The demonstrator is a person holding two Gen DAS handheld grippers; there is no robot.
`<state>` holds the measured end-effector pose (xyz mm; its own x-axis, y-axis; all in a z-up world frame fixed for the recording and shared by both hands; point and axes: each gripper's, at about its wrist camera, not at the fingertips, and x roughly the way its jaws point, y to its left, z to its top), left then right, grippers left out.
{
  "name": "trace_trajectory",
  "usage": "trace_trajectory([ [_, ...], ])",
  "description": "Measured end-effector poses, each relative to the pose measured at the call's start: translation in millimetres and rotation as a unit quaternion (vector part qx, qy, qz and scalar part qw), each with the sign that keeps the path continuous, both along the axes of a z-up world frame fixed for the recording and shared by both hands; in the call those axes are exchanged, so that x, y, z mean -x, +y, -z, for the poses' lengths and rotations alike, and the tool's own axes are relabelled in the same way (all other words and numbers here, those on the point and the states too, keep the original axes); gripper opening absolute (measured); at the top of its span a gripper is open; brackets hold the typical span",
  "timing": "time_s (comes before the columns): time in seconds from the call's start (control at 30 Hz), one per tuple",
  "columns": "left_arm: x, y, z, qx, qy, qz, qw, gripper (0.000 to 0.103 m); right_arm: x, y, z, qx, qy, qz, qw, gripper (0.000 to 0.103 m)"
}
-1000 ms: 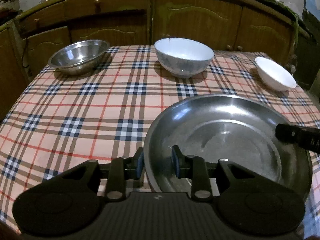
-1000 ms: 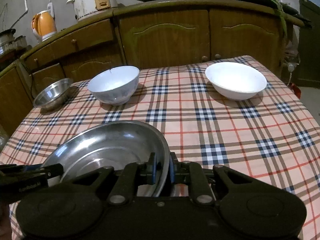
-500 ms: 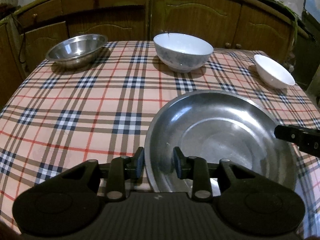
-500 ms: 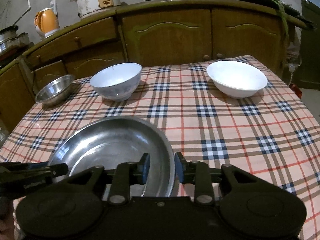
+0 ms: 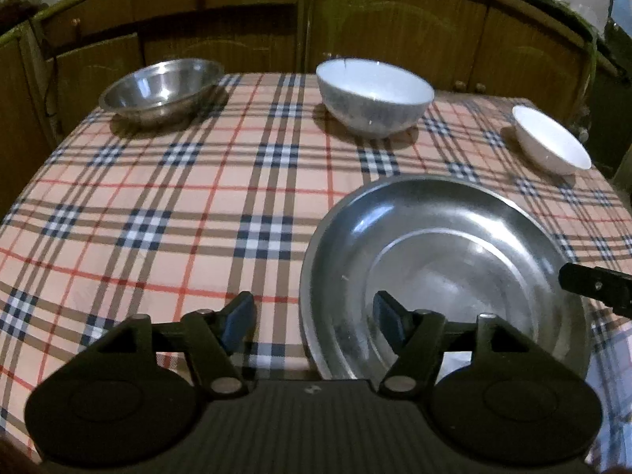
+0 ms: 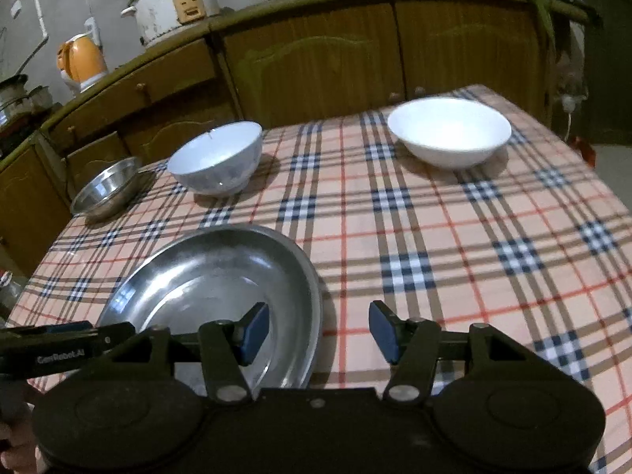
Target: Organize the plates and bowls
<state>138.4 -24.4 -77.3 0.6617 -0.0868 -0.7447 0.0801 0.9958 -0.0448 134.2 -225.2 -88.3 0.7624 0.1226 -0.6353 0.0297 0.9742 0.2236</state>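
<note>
I have just opened both sets of jaws: my left gripper (image 5: 312,318) and right gripper (image 6: 319,326) straddle the rim of the wide round steel plate (image 5: 442,272) without pinching it. It rests on the near checked tablecloth (image 5: 166,205), released, placement apparently done.

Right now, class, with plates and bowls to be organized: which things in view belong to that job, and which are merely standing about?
Job:
- steel plate
- steel bowl
- blue-white bowl
- white bowl

Standing about:
- rice cooker
- orange kettle
- cabinets
</note>
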Motion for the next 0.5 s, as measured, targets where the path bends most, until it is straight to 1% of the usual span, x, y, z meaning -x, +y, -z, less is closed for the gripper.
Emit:
trace_trajectory([
  [0.1, -4, 0, 5, 0.001, 0.010, 0.003, 0.9999, 0.068, -3, 1, 5, -0.010, 0.009, -0.008, 1.000, 0.068],
  [0.27, -8, -3, 7, -0.002, 0.004, 0.012, 0.9999, 0.069, -11, 4, 16, -0.025, 0.031, -0.012, 0.999, 0.069],
  [0.3, -9, -4, 7, -0.001, 0.002, 0.015, 0.9999, 0.069, -10, 5, 17, -0.027, 0.025, -0.013, 0.999, 0.070],
  [0.37, -9, -6, 8, 0.000, -0.002, 0.025, 0.9997, 0.065, -11, 6, 18, -0.026, 0.022, -0.014, 0.999, 0.071],
  [0.4, -8, -7, 8, 0.001, -0.005, 0.031, 0.9995, 0.061, -12, 6, 18, -0.026, 0.022, -0.015, 0.999, 0.071],
  [0.43, -7, -9, 8, 0.001, -0.008, 0.036, 0.9993, 0.054, -13, 7, 19, -0.026, 0.021, -0.017, 0.999, 0.071],
  [0.47, -6, -11, 7, 0.005, -0.010, 0.045, 0.9989, 0.051, -14, 8, 19, -0.027, 0.019, -0.020, 0.999, 0.071],
  [0.5, -6, -13, 7, 0.002, -0.011, 0.046, 0.9989, 0.051, -14, 10, 19, -0.028, 0.018, -0.025, 0.999, 0.066],
])
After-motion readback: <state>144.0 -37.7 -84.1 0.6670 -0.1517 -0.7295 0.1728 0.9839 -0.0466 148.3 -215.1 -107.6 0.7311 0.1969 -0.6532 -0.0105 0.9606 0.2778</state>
